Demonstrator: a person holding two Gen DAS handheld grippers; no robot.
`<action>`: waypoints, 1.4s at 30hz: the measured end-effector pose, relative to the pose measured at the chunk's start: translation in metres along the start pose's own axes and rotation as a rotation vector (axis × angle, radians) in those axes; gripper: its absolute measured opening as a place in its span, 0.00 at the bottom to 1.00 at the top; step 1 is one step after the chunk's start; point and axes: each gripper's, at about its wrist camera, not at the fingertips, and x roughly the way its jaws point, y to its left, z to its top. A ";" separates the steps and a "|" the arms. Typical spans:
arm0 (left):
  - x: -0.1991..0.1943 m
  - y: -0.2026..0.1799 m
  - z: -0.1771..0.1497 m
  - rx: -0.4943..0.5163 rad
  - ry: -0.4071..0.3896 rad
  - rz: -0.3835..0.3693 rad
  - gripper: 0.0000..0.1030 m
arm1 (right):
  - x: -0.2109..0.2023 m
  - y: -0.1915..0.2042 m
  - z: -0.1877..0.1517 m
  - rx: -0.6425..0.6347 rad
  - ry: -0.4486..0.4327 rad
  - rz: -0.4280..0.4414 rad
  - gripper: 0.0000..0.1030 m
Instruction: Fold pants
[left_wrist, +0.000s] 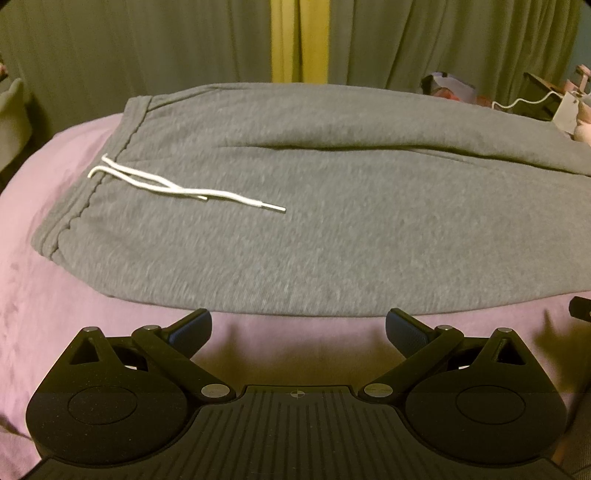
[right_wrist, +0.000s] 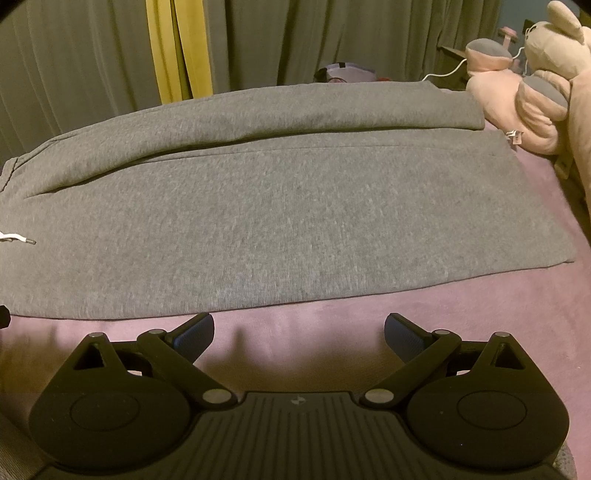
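Grey sweatpants (left_wrist: 314, 206) lie flat on a pink bed sheet (left_wrist: 55, 295), waistband (left_wrist: 79, 206) to the left with a white drawstring (left_wrist: 166, 184) across it. The right wrist view shows the legs (right_wrist: 280, 214) side by side, cuffs to the right. My left gripper (left_wrist: 298, 328) is open and empty just short of the pants' near edge at the waist end. My right gripper (right_wrist: 299, 330) is open and empty just short of the near edge at the leg section.
Grey curtains (left_wrist: 147, 55) with a yellow gap (left_wrist: 299, 40) hang behind the bed. Pink plush toys (right_wrist: 535, 92) sit at the far right by the cuffs. Clutter and a white cable (left_wrist: 524, 99) lie at the back right.
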 end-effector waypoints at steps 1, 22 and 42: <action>0.000 0.000 0.000 0.000 0.002 0.000 1.00 | 0.000 0.000 0.001 -0.001 0.000 0.000 0.96; 0.000 -0.001 0.002 0.002 0.015 0.005 1.00 | 0.000 0.001 0.000 -0.005 0.010 0.007 0.96; -0.003 -0.006 0.003 0.028 0.018 0.020 1.00 | 0.000 0.001 0.000 -0.014 0.002 0.020 0.96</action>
